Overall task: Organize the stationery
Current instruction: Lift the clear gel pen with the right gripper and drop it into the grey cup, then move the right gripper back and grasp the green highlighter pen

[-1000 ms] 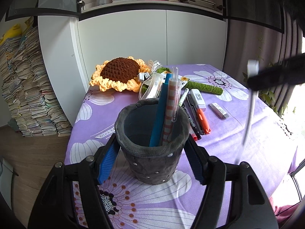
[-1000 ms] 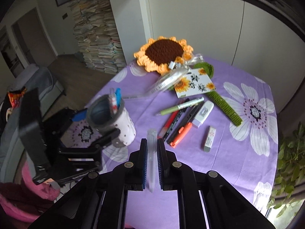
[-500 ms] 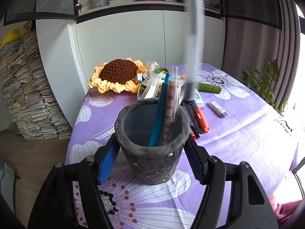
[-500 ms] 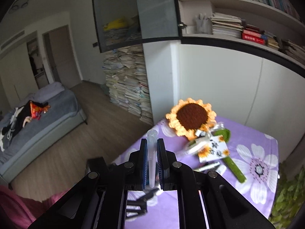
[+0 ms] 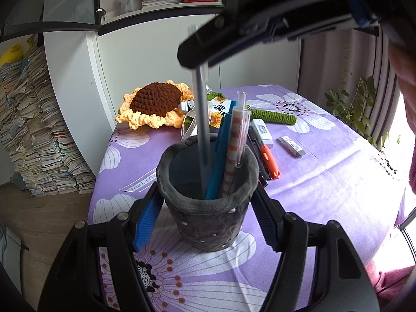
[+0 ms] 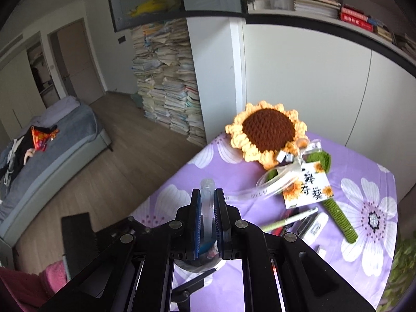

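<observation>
Clear pen lowered into the pen cup

The right gripper (image 6: pixel 207 221) had its jaws clamped near the top of a light, stiff, slippery clear pen (image 5: pixel 202 119), tip inside the grey pen cup (image 5: pixel 208 197); the left gripper (image 5: pixel 208 218) had its jaws pressed on that soft cup.

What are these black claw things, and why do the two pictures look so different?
They are hand-held grippers, one in each of a person's hands, each carrying a wide-angle camera looking along its jaws. One picture is from the left gripper, whose jaws clasp a grey pen cup on the purple flowered tablecloth. The other is from the right gripper, shut on a clear pen that it is lowering into the cup, beside a blue pen and a checked pen. More pens, an eraser and a crocheted sunflower lie behind.
</observation>
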